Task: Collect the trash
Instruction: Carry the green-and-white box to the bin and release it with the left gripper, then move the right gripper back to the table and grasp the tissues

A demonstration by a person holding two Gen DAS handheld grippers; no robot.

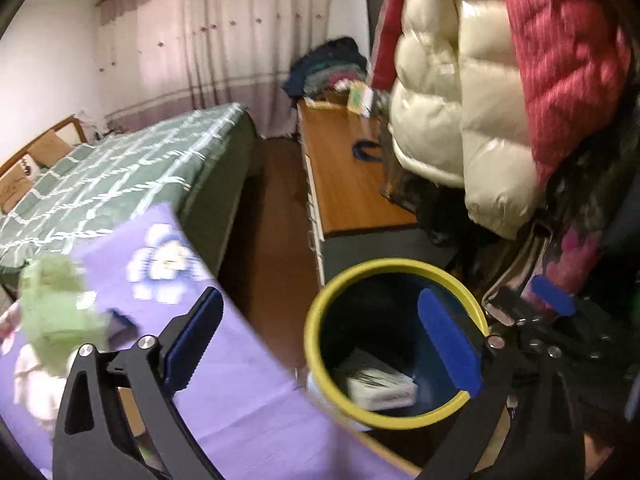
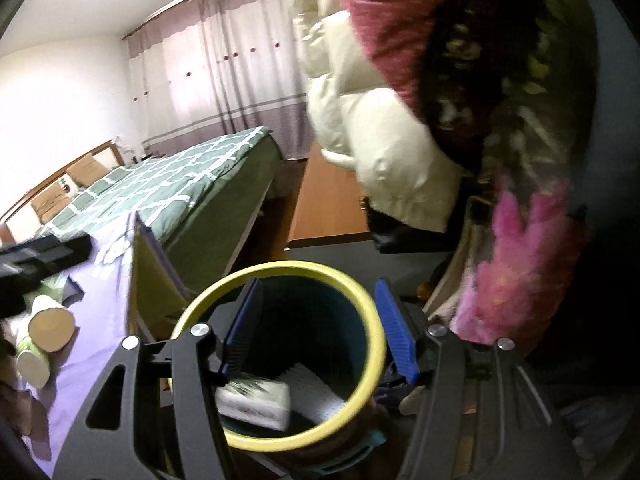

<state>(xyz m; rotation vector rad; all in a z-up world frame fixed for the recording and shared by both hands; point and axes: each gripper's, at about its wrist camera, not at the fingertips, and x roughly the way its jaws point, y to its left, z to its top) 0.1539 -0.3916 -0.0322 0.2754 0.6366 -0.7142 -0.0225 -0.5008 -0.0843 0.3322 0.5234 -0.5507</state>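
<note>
We saw the left hand-held gripper (image 1: pixel 324 340) with its blue pads spread wide and nothing between them, poised over the yellow-rimmed bin (image 1: pixel 316 312). The right hand-held gripper (image 2: pixel 320 332) hung over the same bin (image 2: pixel 376 328), its pads apart and empty. Inside the bin lay a white box (image 2: pixel 256 404) on the bottom, beside a flat white ribbed piece (image 2: pixel 312 388). Left of the bin ran the counter under a purple flowered cloth (image 1: pixel 240 392), carrying a blurred green packet (image 1: pixel 60 304) and, in the right view, a paper roll (image 2: pixel 50 324).
</note>
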